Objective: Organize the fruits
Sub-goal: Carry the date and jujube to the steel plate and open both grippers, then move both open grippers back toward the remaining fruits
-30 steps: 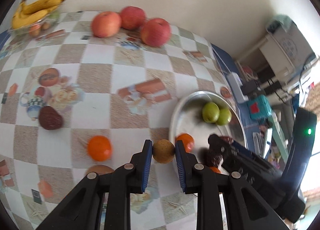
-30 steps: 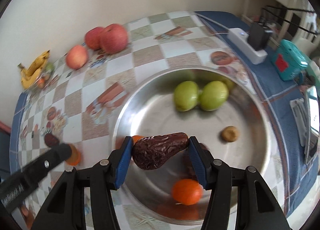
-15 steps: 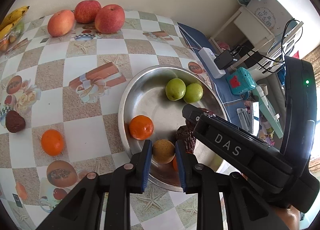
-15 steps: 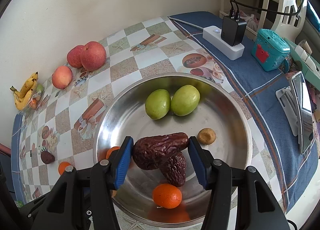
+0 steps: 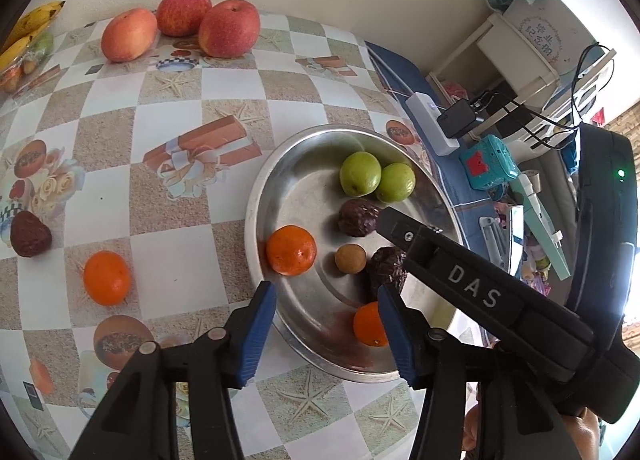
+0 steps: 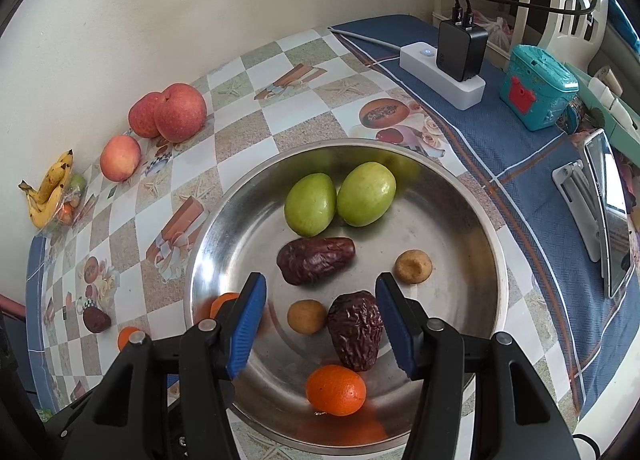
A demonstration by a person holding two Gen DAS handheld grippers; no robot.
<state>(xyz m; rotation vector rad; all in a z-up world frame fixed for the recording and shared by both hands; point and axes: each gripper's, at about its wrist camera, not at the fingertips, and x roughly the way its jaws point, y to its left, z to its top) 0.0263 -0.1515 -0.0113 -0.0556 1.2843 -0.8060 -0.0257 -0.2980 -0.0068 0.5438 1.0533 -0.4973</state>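
A steel bowl (image 6: 472,216) (image 5: 288,164) holds two green fruits (image 6: 340,198), two dark wrinkled dates (image 6: 314,260) (image 6: 356,332), two small tan fruits (image 6: 307,316) (image 6: 413,266) and two tangerines (image 6: 335,390) (image 5: 291,250). My left gripper (image 5: 326,334) is open and empty above the bowl's near rim. My right gripper (image 6: 320,326) is open and empty above the bowl. On the table outside the bowl lie a tangerine (image 5: 106,278) and a date (image 5: 29,234).
Three red apples (image 5: 228,28) and bananas (image 5: 28,26) sit at the table's far edge by the wall. A power strip with a charger (image 6: 444,68), a teal box (image 6: 538,88) and a phone on a stand (image 6: 608,212) lie to the right on blue cloth.
Both grippers have opened. The left let go of the small tan fruit and the right let go of the date; both now lie in the bowl.
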